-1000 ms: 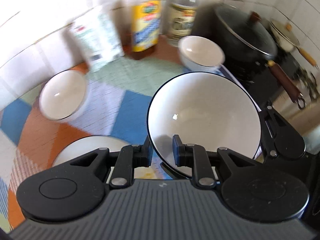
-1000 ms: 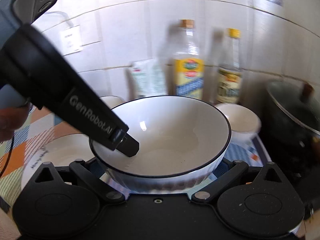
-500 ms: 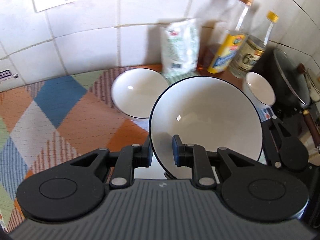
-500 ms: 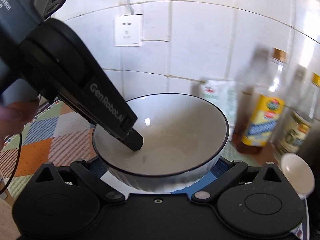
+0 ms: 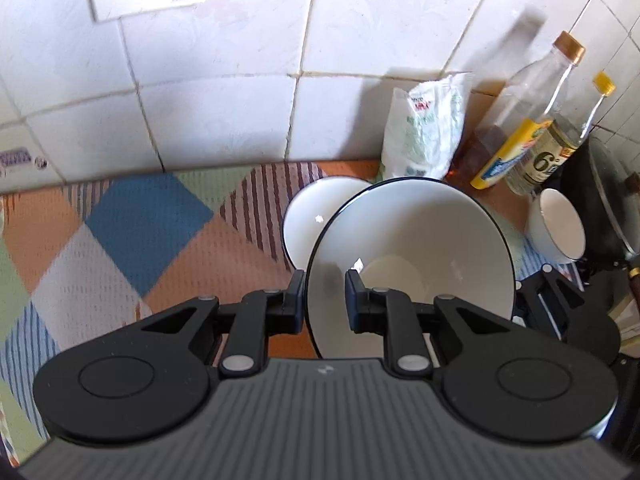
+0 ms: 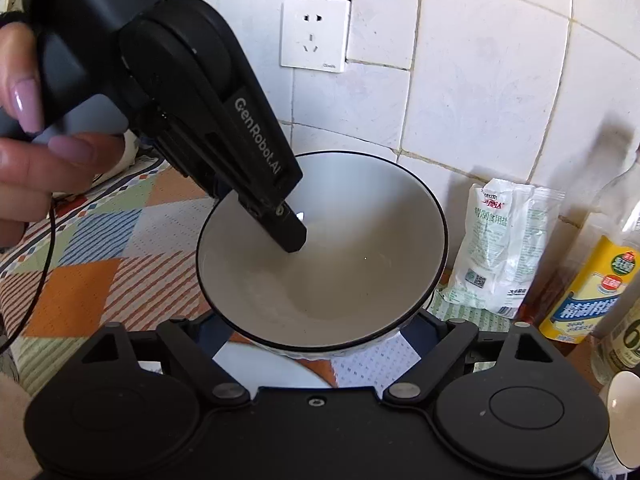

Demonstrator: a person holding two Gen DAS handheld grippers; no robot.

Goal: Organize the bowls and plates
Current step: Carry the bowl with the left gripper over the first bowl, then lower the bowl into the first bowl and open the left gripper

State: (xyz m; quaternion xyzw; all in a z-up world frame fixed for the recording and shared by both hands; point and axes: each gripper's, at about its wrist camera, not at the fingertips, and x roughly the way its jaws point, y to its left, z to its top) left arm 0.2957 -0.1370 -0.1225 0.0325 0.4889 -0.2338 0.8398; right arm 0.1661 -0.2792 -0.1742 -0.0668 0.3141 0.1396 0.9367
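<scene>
A large white bowl with a dark rim (image 5: 416, 252) is held above the patterned counter mat. My left gripper (image 5: 325, 296) is shut on its near rim, one finger inside and one outside. In the right wrist view the same bowl (image 6: 340, 248) sits in front of my right gripper (image 6: 320, 344), whose fingers are spread wide beneath it and hidden by the bowl. A second white bowl (image 5: 312, 216) rests on the mat just behind and below the held one. A small white cup-like bowl (image 5: 560, 224) stands at the right. A white plate (image 6: 264, 368) lies under the held bowl.
A salt bag (image 5: 424, 128), an oil bottle (image 5: 520, 120) and a vinegar bottle (image 5: 556, 148) stand against the tiled wall. A black wok with lid (image 5: 612, 216) is at the far right. A wall socket (image 6: 314, 36) is above the mat (image 5: 120, 240).
Both grippers have swung left with the large bowl, away from the wok. The second white bowl now lies directly behind it and the wall is closer.
</scene>
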